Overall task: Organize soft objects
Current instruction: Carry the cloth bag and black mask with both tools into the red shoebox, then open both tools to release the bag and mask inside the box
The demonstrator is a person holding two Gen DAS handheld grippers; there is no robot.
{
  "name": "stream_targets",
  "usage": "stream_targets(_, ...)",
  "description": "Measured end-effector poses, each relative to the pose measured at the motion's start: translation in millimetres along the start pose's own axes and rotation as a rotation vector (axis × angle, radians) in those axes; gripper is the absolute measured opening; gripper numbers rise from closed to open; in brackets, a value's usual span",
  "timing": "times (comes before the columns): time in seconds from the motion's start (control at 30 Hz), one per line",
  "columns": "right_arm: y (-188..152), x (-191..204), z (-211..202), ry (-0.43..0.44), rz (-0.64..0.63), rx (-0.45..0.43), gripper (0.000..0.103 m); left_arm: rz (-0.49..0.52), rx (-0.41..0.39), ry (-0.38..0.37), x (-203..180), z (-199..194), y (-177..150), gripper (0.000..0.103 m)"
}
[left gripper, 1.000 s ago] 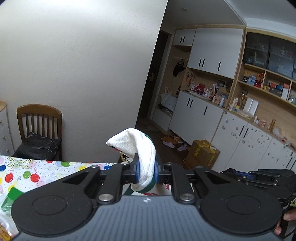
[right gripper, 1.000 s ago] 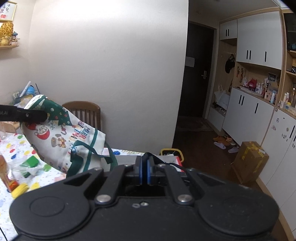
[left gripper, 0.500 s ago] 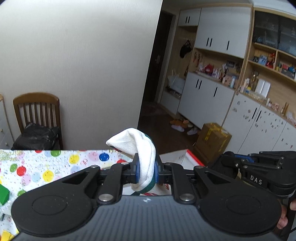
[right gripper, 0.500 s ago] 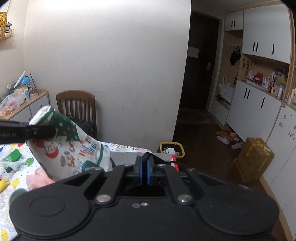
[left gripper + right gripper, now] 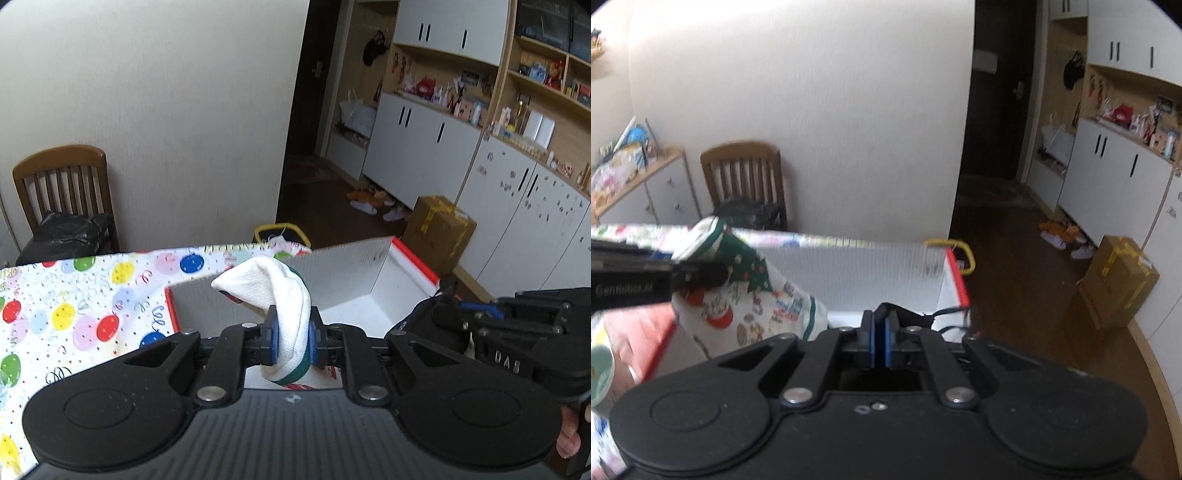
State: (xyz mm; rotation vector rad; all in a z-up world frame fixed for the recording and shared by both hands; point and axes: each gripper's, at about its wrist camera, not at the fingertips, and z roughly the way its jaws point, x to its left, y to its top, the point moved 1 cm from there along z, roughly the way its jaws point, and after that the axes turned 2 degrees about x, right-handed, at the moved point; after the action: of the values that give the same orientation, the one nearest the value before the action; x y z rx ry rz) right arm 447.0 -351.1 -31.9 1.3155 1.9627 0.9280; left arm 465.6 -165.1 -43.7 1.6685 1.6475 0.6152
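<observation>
My left gripper [image 5: 291, 341] is shut on a white Christmas-print cloth with green trim [image 5: 282, 291]. It holds the cloth over a white box with a red rim [image 5: 373, 280]. In the right wrist view the cloth [image 5: 753, 299] hangs from the left gripper's fingers [image 5: 698, 275] into the box [image 5: 871, 269]. My right gripper [image 5: 880, 341] is shut on a thin black strap [image 5: 912, 314] at the box's near right side. The right gripper also shows in the left wrist view [image 5: 480, 325].
The box stands on a table with a balloon-print cover [image 5: 74, 295]. A wooden chair [image 5: 62, 184] with a black bag stands behind at the wall. A yellow-rimmed basket [image 5: 282, 234] and a cardboard box [image 5: 437, 229] are on the floor. White cabinets line the right wall.
Both grippers have moved down and forward to the box. The cloth now hangs over and into it. The left grip on the cloth has not changed.
</observation>
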Motion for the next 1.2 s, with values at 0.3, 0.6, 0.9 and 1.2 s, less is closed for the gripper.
stream_targets(0.3, -21.9, 3.4, 19.7, 0.008, -0.009, 0.097, 0.004, 0.014, 0.047, -0.002, -4.5, 24.9, -9.4, 0.014)
stream_targets(0.6, -28.2, 6.5, 31.9, 0.005, -0.02, 0.184, 0.005, 0.049, 0.15, 0.066, -1.1, 39.7, -21.9, 0.014)
stream_targets(0.9, -29.4, -3.0, 33.1, 0.022, -0.034, 0.237, 0.014, 0.069, 0.187, 0.112, -3.9, 40.1, -25.0, 0.02)
stream_targets(1.2, -28.0, -10.3, 16.9, 0.054, -0.048, 0.212, 0.054, 0.06, 0.174, 0.103, -4.1, 25.6, -30.9, 0.063)
